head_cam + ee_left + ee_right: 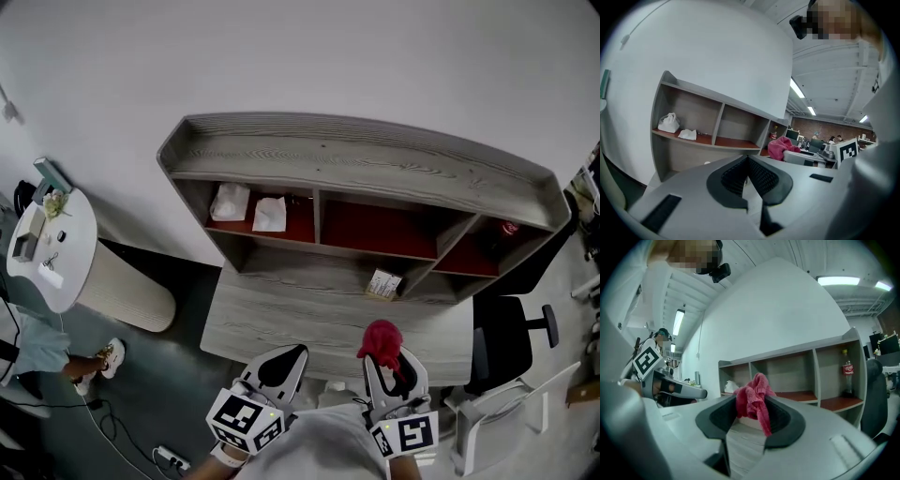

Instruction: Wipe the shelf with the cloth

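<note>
A grey wooden shelf unit point(356, 164) with red-lined compartments stands on a grey desk point(272, 323) against the white wall. A crumpled red cloth point(382, 337) sticks up out of my right gripper point(385, 361), which is shut on it just over the desk's front edge. In the right gripper view the cloth point(754, 397) bulges between the dark pads point(785, 420), with the shelf point(801, 397) beyond. My left gripper point(298, 352) is beside it on the left, shut with nothing in it. The left gripper view shows its tips point(747, 159) meeting, and the cloth point(780, 147) off to the right.
Two white bundles point(231, 202) point(270, 214) lie in the left compartment. A small box point(382, 283) sits on the lower shelf, a red-labelled bottle point(847, 373) in the right compartment. A black office chair point(511, 337) stands right of the desk, a round white table point(52, 248) at left.
</note>
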